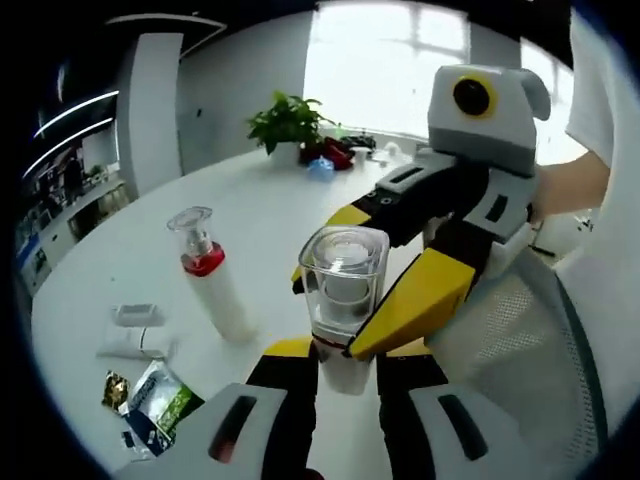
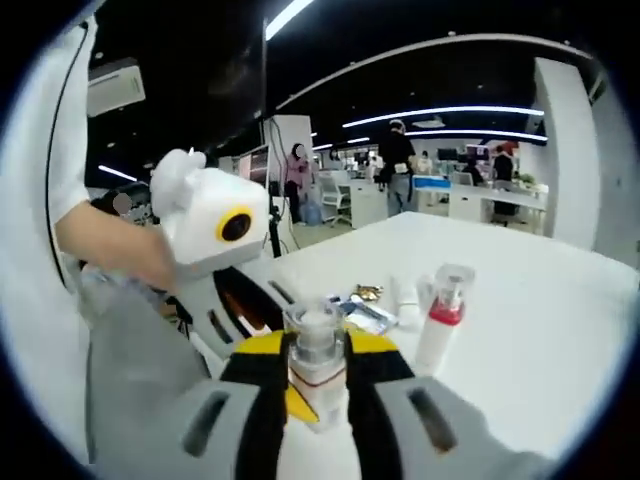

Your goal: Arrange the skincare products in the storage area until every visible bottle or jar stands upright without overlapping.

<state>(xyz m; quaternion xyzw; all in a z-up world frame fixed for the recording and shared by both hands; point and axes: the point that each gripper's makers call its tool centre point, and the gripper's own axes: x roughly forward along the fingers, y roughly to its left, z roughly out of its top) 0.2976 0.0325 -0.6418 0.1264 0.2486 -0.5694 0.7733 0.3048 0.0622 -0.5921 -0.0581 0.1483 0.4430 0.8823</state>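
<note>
Two grippers meet on one bottle (image 1: 341, 300), a white pump bottle with a clear square cap, held upright just above the white table (image 1: 120, 260). In the left gripper view the left gripper (image 1: 345, 372) has its black jaws pinching the bottle's white body from both sides, while the right gripper (image 1: 365, 290), coming in from the right, has its yellow fingers (image 1: 420, 300) pressed against the clear cap. The right gripper view shows the same bottle (image 2: 318, 370) from the other side, squeezed between the right gripper's (image 2: 318, 385) own jaws. Just beside it on the table stands a second pump bottle (image 1: 208, 275) with a red collar, upright and apart from the held one. Further out lie a small white tube (image 1: 135, 345) and some foil packets (image 1: 150, 400), with a potted plant (image 1: 287, 125) at the table's far edge.
</note>
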